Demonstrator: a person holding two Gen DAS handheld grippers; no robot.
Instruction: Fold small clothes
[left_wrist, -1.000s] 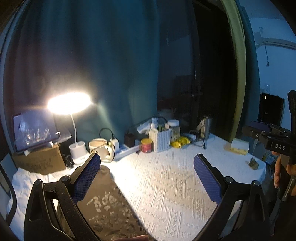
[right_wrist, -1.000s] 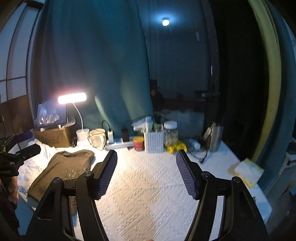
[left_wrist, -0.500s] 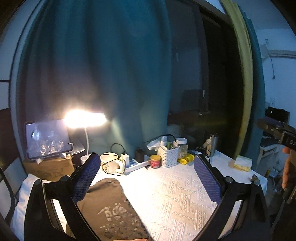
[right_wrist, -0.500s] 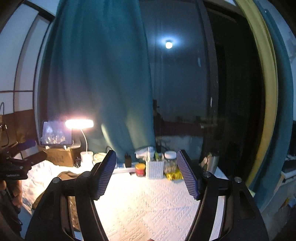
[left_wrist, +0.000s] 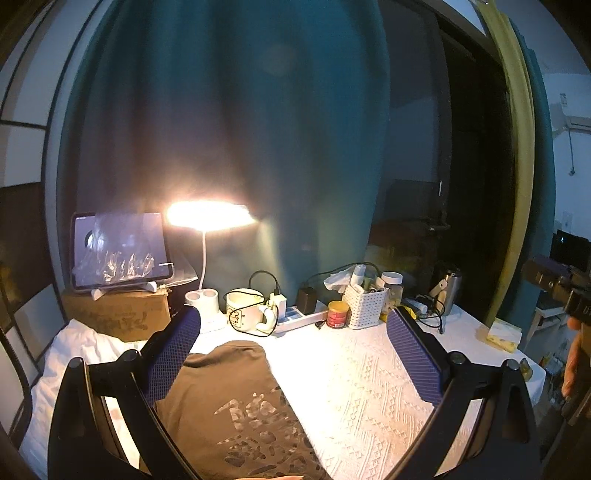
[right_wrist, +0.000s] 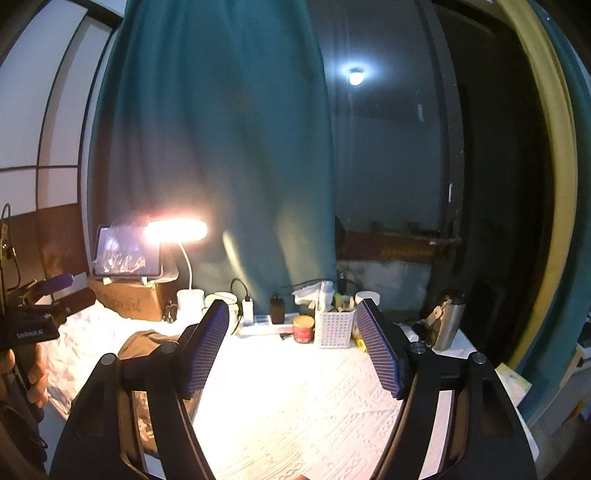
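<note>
A folded brown garment with a pale print (left_wrist: 236, 410) lies on the white textured tablecloth (left_wrist: 354, 384) at the left. My left gripper (left_wrist: 295, 328) is open and empty, held above the cloth with its left finger over the garment's edge. In the right wrist view the garment (right_wrist: 144, 341) shows at the left, partly hidden behind the left finger. My right gripper (right_wrist: 291, 332) is open and empty, held above the table's middle (right_wrist: 295, 406). The right gripper's body shows at the right edge of the left view (left_wrist: 565, 291), and the left gripper's body (right_wrist: 37, 314) at the left of the right view.
Along the table's back stand a lit desk lamp (left_wrist: 210, 218), a tablet (left_wrist: 120, 254) on a cardboard box (left_wrist: 118, 317), a mug (left_wrist: 245, 314), a power strip (left_wrist: 299, 317), a red jar (left_wrist: 338, 314), a white basket (left_wrist: 364, 310), a steel flask (left_wrist: 448, 291). A yellow pack (left_wrist: 500, 334) lies right.
Both grippers have tilted up and pulled back, so both views now show more curtain and less table. Both stay open and empty. The garment has not moved.
</note>
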